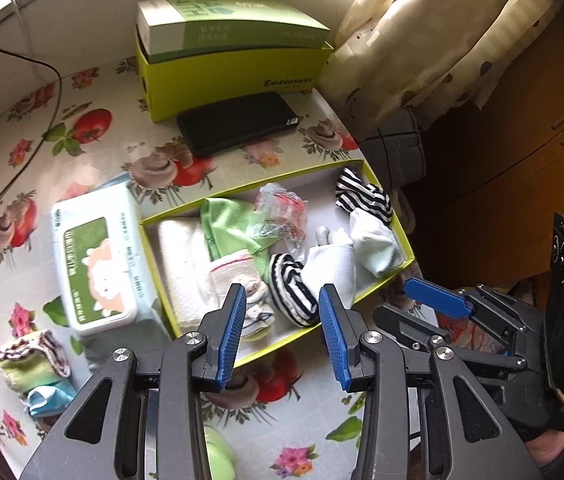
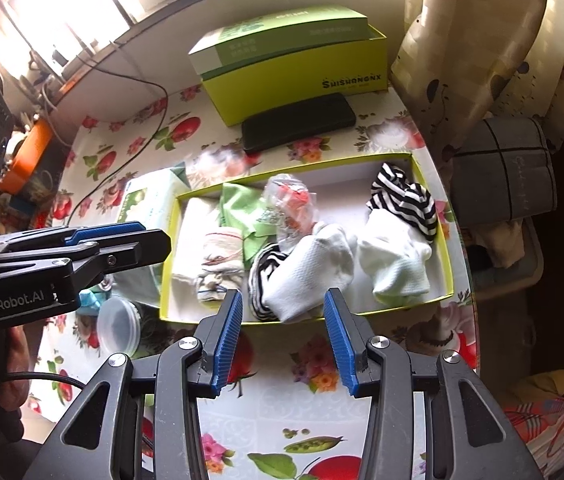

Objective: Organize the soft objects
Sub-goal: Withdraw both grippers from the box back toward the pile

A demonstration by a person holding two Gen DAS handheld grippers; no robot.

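A shallow box lid [image 1: 385, 196] is set on the table [image 1: 94, 152], with socks [image 1: 373, 240], folded cloths [image 1: 186, 264] and a plastic bag [image 1: 282, 212] laid inside it. A wet-wipe pack [image 1: 98, 272] is placed just left of it. Behind it a phone [image 1: 238, 122] is laid, before a stacked box [image 1: 234, 76]. More folded cloths [image 1: 34, 364] are piled at the table's near left.

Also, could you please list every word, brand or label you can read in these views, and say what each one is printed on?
"SHISHANGNX": side of the yellow-green box.
"GenRobot.AI": body of the left gripper.
Print on the green-and-white box on top: too blurred to read.
Label on the wipes pack: too small to read.
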